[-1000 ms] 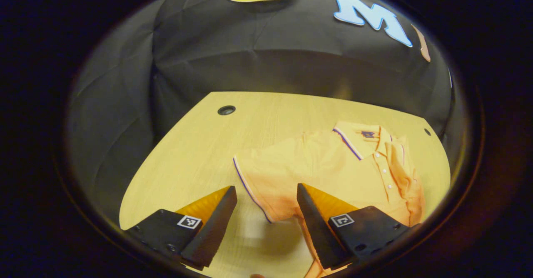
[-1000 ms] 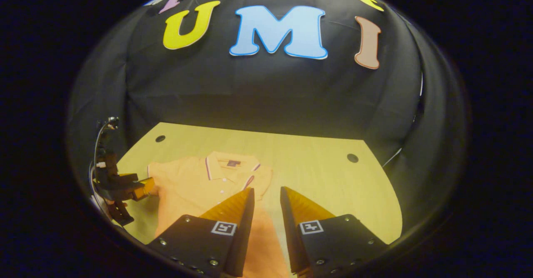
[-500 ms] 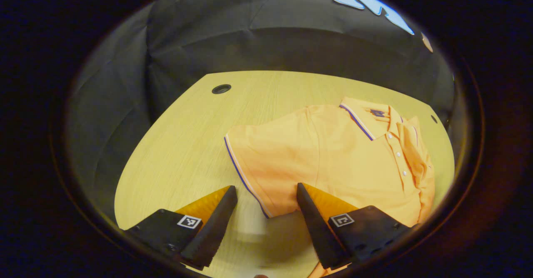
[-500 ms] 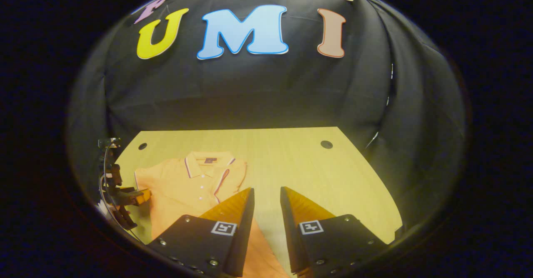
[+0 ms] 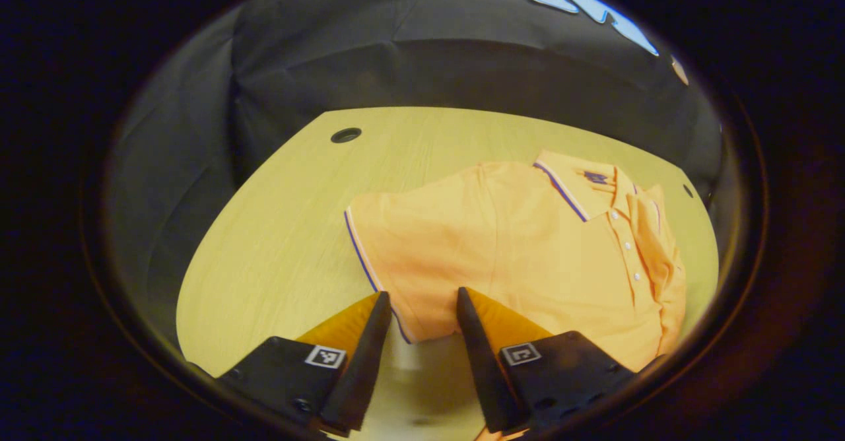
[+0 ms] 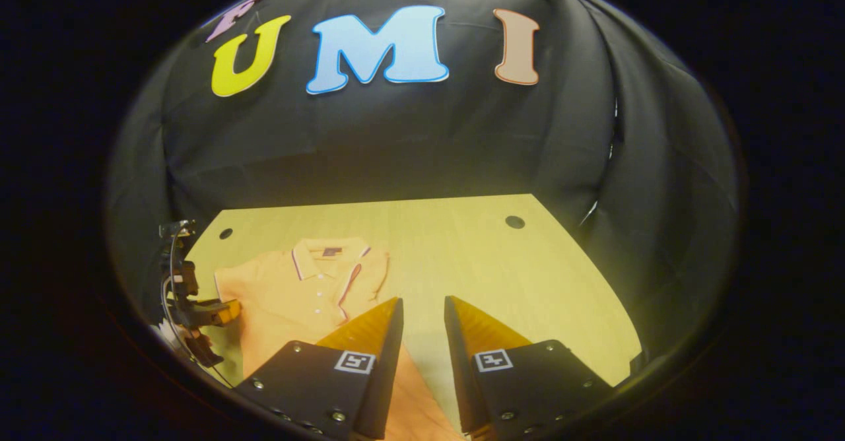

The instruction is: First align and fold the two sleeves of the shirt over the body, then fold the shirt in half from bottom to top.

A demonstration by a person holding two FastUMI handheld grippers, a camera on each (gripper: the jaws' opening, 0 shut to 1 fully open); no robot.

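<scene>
An orange polo shirt (image 5: 528, 249) lies flat on the wooden table (image 5: 277, 230), collar at the far side. Its left sleeve (image 5: 396, 243) spreads outward, with a dark-striped cuff. My left gripper (image 5: 422, 296) is open, low over the table, and the cuff's near corner lies in the gap between its fingers. The other sleeve (image 5: 650, 243) is folded over the body. In the right gripper view the shirt (image 6: 297, 296) sits at the left, with the left gripper (image 6: 228, 310) at its sleeve. My right gripper (image 6: 422, 302) hovers by the shirt's right edge, slightly open and holding nothing.
Round cable holes mark the table's far corners (image 5: 346, 135) (image 6: 514, 222). Bare wood (image 6: 515, 276) stretches to the right of the shirt. The black cloth wall closes the booth behind and beside the table. A cable hangs from the left gripper.
The left gripper's fingers have drawn closer together around the cuff's corner and moved slightly in on the sleeve. The right gripper has barely shifted, and its gap is unchanged.
</scene>
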